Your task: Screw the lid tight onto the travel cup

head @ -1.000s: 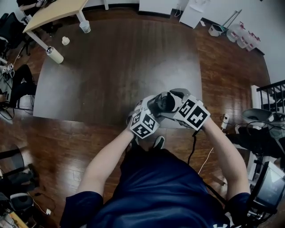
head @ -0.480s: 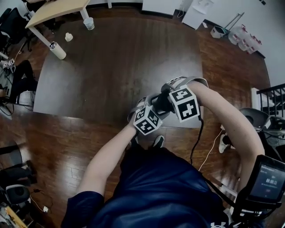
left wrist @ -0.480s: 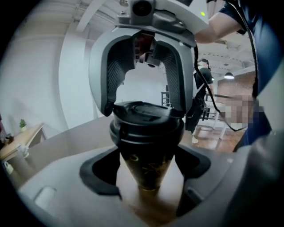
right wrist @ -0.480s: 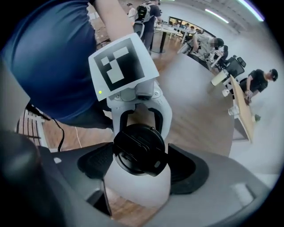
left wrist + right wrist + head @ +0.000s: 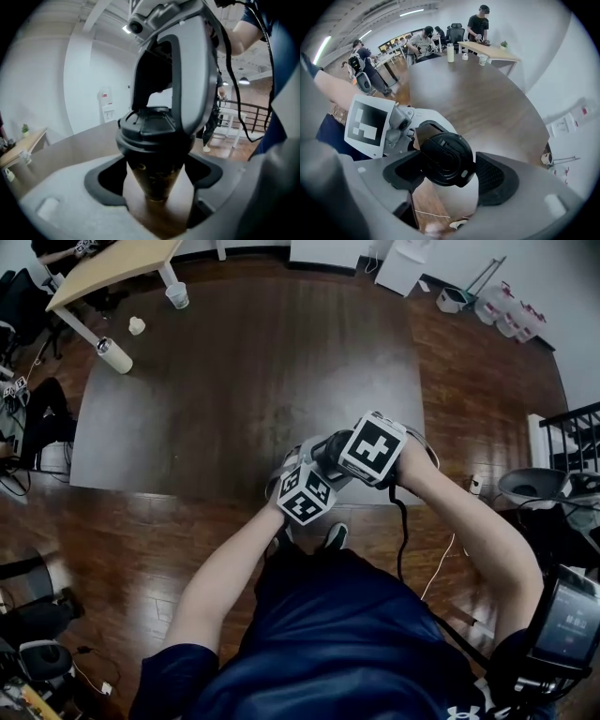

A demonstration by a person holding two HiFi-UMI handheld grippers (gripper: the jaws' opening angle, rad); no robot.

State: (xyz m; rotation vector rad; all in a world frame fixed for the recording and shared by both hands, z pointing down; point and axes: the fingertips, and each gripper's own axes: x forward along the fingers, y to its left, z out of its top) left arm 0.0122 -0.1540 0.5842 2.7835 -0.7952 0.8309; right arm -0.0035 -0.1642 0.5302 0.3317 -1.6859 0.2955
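At the near edge of the dark table [image 5: 234, 381], my left gripper [image 5: 157, 185] is clamping the travel cup [image 5: 154, 176] by its body while my right gripper [image 5: 450, 173], jaws just closing from above, is pinching its black lid [image 5: 444, 158]; people [image 5: 423, 40] are working at desks [image 5: 487, 49] beyond

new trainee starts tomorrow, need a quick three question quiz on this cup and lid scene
1. Which tongs come down over the round black plastic lid from above? A) left tongs B) right tongs
2. True or false: the lid is off the dark amber translucent travel cup.
3. Fill in: the left tongs' jaws stand on either side of the ____.
Key: 1 B; its jaws have just been closing, with the lid between them. 2 False; the lid sits on the travel cup. 3 The travel cup's body, below the lid.
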